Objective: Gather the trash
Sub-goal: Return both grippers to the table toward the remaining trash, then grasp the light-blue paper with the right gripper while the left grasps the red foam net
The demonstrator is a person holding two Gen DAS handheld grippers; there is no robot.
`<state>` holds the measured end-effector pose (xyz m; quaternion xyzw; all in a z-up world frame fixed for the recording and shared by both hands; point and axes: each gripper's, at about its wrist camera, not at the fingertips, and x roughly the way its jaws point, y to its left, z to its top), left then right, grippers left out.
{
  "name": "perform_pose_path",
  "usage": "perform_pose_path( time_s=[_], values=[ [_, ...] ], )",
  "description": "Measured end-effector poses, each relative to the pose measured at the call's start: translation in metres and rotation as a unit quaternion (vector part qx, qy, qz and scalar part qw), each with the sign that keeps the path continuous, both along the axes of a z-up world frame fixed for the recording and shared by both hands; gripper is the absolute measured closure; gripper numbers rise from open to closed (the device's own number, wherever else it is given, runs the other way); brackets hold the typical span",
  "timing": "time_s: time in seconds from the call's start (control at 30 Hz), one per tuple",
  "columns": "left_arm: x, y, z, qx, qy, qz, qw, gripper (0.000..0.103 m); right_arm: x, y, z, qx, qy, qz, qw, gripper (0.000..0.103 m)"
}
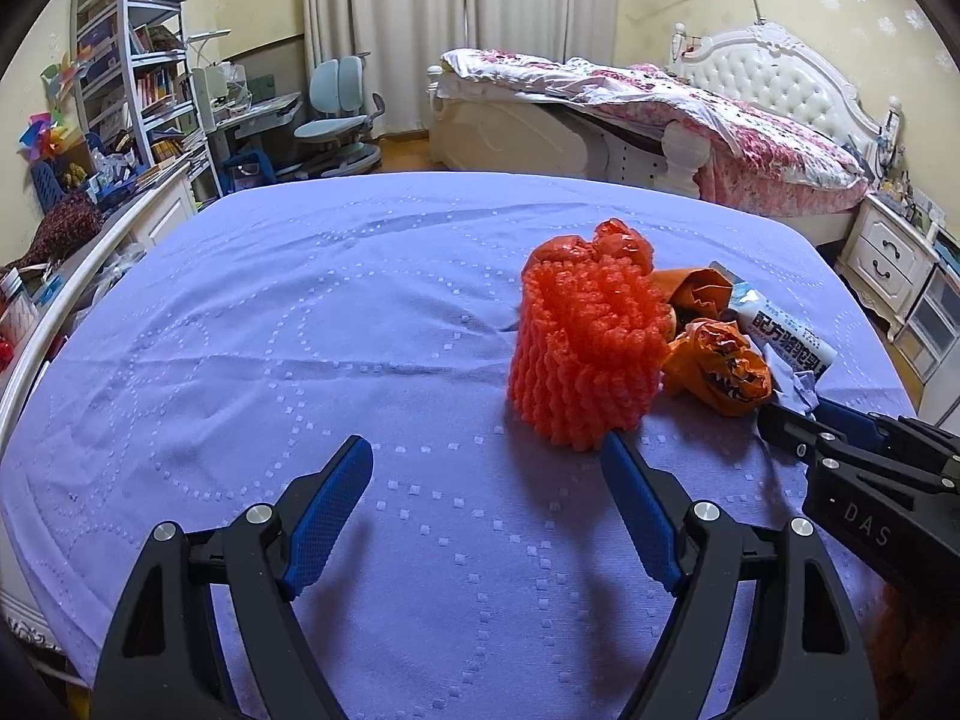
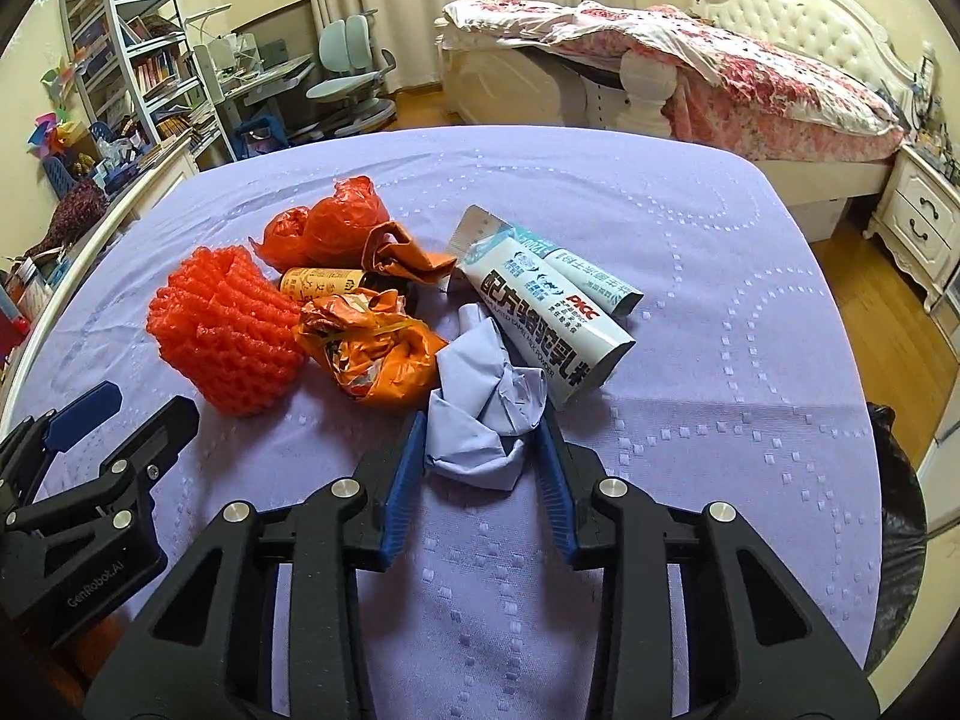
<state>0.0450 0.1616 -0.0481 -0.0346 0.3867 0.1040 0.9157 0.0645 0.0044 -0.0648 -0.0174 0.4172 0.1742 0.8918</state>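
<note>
A pile of trash lies on the purple cover (image 2: 720,312): an orange foam net (image 2: 225,336), an orange plastic bag (image 2: 336,228), a crumpled orange wrapper (image 2: 372,354), a small yellow bottle (image 2: 318,285), two white-and-teal cartons (image 2: 540,318) and a crumpled pale blue paper wad (image 2: 480,414). My right gripper (image 2: 483,420) has both blue pads against the sides of the paper wad. My left gripper (image 1: 485,441) is open just in front of the foam net (image 1: 585,348), with nothing between its fingers. Its right fingertip sits near the net's base.
A black trash bag (image 2: 894,510) hangs off the cover's right edge. Beyond are a bed with a floral quilt (image 1: 750,138), a nightstand (image 1: 888,258), a desk chair (image 1: 339,114) and a bookshelf (image 1: 138,66). A white rail (image 1: 54,324) borders the left side.
</note>
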Motion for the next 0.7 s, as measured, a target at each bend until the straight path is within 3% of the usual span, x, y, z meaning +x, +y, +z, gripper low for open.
perform_pose_path(
  time_s=[0.7],
  values=[
    [0.031, -0.011, 0.001, -0.006, -0.007, -0.024, 0.9997, 0.024, 0.000, -0.020, -0.003, 0.006, 0.001, -0.006, 1.000, 0.067]
  ],
)
